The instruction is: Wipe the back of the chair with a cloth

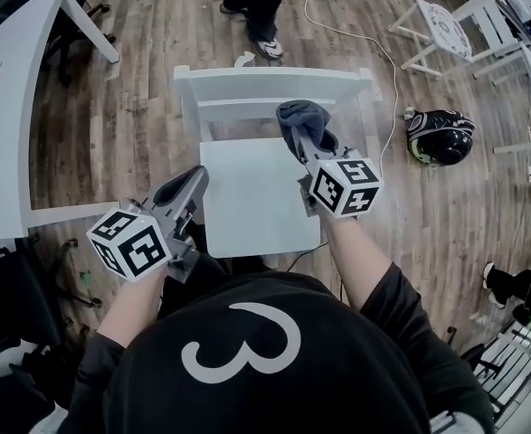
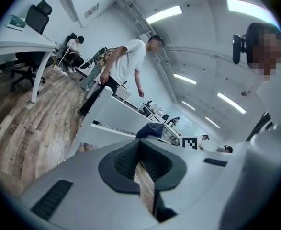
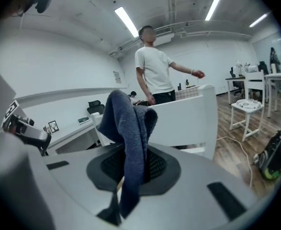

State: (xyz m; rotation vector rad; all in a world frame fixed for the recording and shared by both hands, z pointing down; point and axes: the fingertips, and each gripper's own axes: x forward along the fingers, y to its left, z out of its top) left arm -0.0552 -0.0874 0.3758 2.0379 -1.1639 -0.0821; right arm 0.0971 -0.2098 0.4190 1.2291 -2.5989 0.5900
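Your right hand-held gripper (image 1: 312, 148) has its jaws closed on a dark blue cloth (image 1: 298, 118). The cloth is in front of the back (image 1: 270, 86) of the white chair; whether it touches the back, I cannot tell. Your left hand-held gripper (image 1: 190, 186) is beside the left edge of the seat (image 1: 256, 202), with jaws together and holding nothing. A person (image 1: 256, 7) stands behind the chair.

Soft matt cloth (image 1: 303, 120); smooth, perhaps painted chair (image 1: 260, 197)
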